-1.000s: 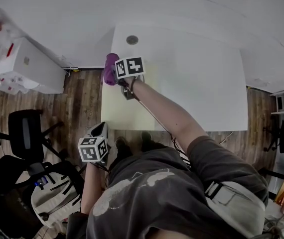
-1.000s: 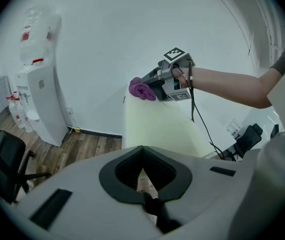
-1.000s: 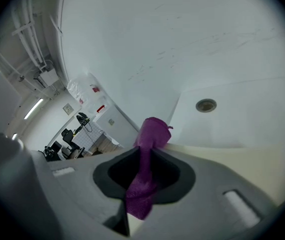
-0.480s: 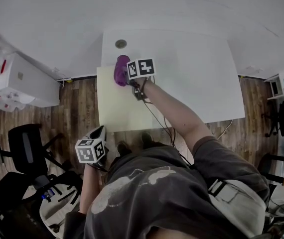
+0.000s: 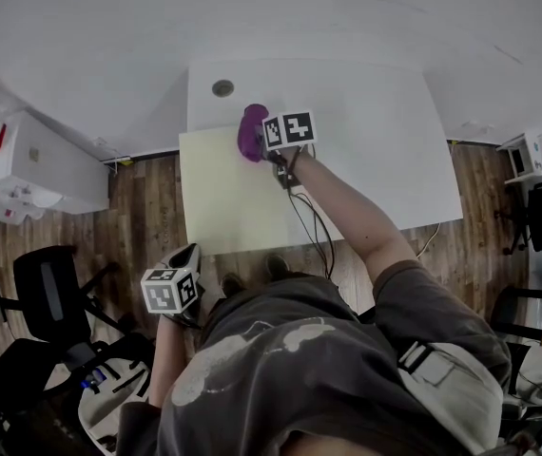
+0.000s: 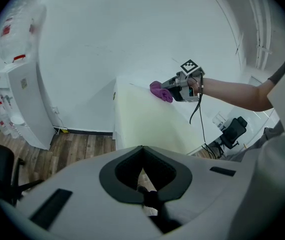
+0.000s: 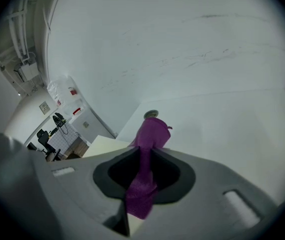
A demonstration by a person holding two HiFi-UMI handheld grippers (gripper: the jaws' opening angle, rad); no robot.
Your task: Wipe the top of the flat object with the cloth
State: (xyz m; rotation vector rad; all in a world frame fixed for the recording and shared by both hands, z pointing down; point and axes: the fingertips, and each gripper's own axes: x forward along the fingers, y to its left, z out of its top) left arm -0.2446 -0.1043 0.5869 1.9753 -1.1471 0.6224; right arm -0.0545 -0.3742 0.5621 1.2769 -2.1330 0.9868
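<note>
**Head view.** A person stands at a white counter (image 5: 376, 131) with a gripper in each hand. A pale yellow flat board (image 5: 228, 193) lies on the counter's left end. The right gripper (image 5: 260, 139) is stretched out over the board's far edge, its marker cube uppermost. A purple cloth (image 5: 250, 131) bunches in front of it, where the board meets the bare counter top. A dark cable (image 5: 307, 224) runs back along the forearm. A round hole (image 5: 222, 88) sits in the counter just beyond the cloth. The left gripper (image 5: 187, 257) hangs low beside the person's body, over the wooden floor (image 5: 147, 207) and well apart from the board. A white cabinet (image 5: 38, 164) stands against the wall to the left, and a black office chair (image 5: 48, 288) is nearer the person.

**Right gripper view.** The fingers (image 7: 217, 184) are closed on the cloth. A strip of it is pinched between them, and the loose end spills forward past the tips and down onto the surface. The yellow board shows just left of the cloth and the white counter to its right.

**Left gripper view.** The fingers (image 6: 82, 179) are pressed together at the tips and hold nothing. Beyond them the cloth rests on the far part of the board's top, with the right gripper directly behind it.
</note>
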